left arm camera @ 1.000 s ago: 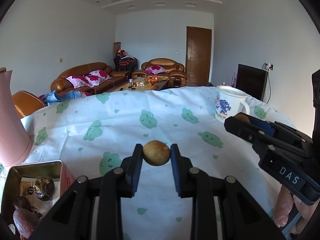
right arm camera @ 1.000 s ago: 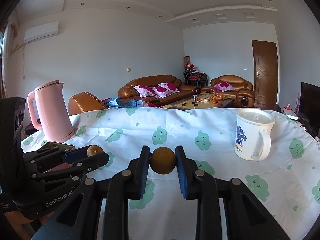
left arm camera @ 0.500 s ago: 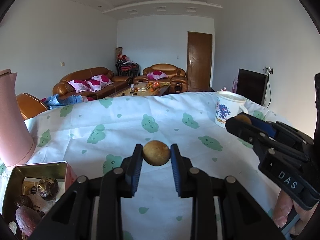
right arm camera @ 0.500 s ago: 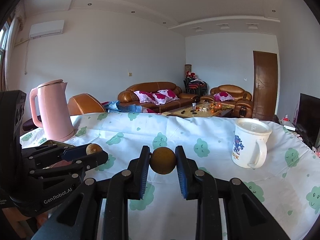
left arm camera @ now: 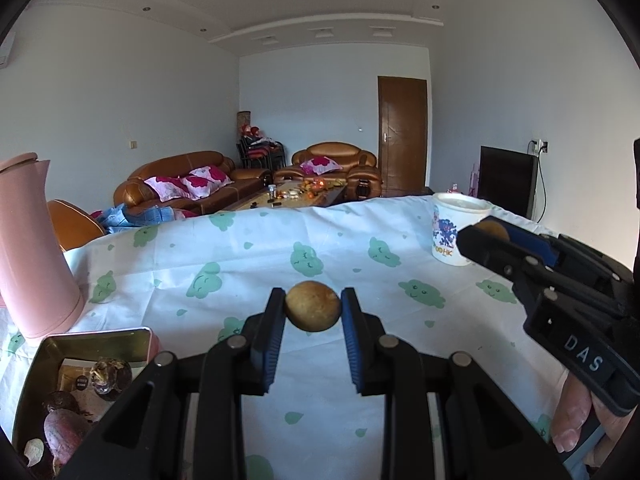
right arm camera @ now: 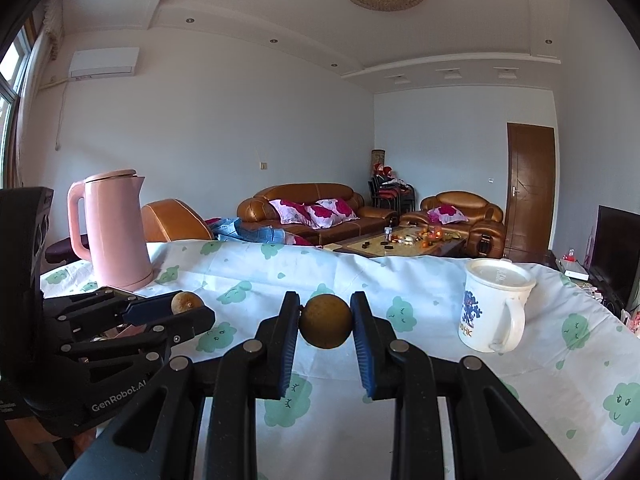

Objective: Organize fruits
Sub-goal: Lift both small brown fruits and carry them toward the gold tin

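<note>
Pink kettle [left arm camera: 34,248] stands at the far left of your table, on the cloud-print tablecloth [left arm camera: 240,256]. Just near of it sits an open metal tin [left arm camera: 86,338] already holding several dark fruits; the exact count is hard to tell. Moving right, your left gripper [left arm camera: 313,308] is closed on one round tan fruit [left arm camera: 313,306], lifted above the cloth. Further right, your right gripper [right arm camera: 326,322] pinches a second brown fruit [right arm camera: 326,321] the same way, also off the table. One white lidded mug [right arm camera: 490,306] stands at the far right. That makes two fruits in hand, one per gripper, one tin, one kettle, one mug. No loose fruit shows on the cloth, so these two look like the last to go; both remain to be carried left and dropped into the tin.
</note>
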Action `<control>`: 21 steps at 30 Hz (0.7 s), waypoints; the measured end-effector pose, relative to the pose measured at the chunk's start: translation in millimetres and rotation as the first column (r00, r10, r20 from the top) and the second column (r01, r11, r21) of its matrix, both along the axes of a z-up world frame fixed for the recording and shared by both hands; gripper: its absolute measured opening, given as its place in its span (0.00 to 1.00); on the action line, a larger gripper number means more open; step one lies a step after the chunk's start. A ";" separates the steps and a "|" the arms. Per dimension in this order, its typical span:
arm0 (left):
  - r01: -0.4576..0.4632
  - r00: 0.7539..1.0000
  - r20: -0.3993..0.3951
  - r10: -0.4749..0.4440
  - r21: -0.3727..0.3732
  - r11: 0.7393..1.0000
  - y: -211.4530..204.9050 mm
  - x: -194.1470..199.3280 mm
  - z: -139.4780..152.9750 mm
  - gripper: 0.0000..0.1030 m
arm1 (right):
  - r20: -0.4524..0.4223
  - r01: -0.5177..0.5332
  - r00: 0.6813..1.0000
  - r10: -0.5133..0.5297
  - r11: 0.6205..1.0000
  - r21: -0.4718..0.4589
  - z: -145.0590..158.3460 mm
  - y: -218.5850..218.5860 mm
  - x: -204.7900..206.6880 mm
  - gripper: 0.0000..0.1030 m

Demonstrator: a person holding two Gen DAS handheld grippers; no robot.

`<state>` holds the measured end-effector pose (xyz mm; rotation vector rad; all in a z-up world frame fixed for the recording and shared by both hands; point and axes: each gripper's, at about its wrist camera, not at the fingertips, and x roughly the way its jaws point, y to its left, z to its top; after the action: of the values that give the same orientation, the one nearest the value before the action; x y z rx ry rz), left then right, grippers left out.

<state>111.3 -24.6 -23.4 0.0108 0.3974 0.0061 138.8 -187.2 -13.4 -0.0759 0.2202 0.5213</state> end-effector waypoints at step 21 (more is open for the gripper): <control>0.023 1.000 0.015 -0.022 -0.031 0.999 10.2 -31.1 1.6 0.28 | -0.019 -0.024 1.000 0.025 1.000 0.008 0.2 4.3 -8.4 0.27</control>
<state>80.1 -14.5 -21.8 -0.0150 0.3830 -0.0223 130.4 -182.9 -13.2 -0.0657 0.2362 0.5475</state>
